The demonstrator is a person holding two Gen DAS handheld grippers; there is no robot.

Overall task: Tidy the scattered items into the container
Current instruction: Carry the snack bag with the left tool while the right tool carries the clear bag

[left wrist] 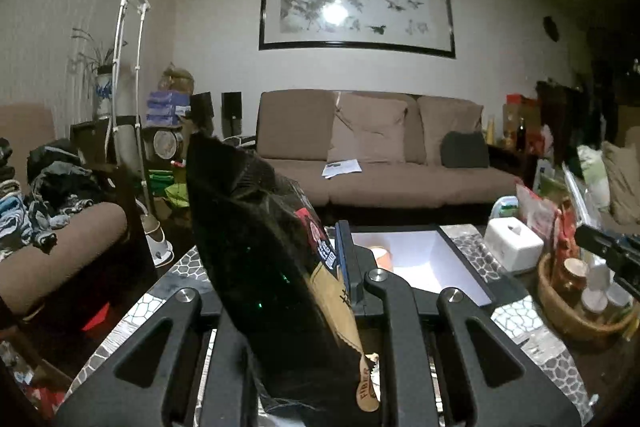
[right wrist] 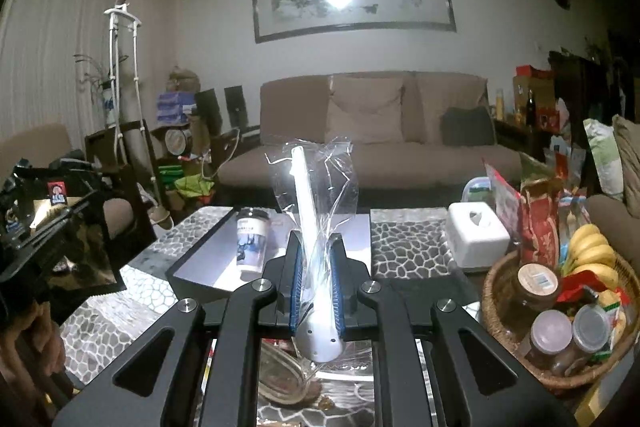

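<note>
My left gripper (left wrist: 320,267) is shut on a black snack bag (left wrist: 260,247) that stands upright between its pads and hides much of the table. Beyond it lies the container, a black box with a white inside (left wrist: 436,259), with a paper cup (left wrist: 380,255) in it. My right gripper (right wrist: 316,259) is shut on a white plastic utensil in clear wrap (right wrist: 308,211), held above the table in front of the same box (right wrist: 200,287), where the cup (right wrist: 252,243) stands. In the right wrist view the left gripper (right wrist: 36,247) with its bag (right wrist: 80,251) hangs at far left.
A white tissue box (right wrist: 476,239) sits right of the container. A wicker basket (right wrist: 500,307) with jars, bananas and packets fills the right side. A glass dish (right wrist: 280,379) lies under the right gripper. A brown sofa (right wrist: 372,131) stands behind the stone-patterned table (right wrist: 408,247).
</note>
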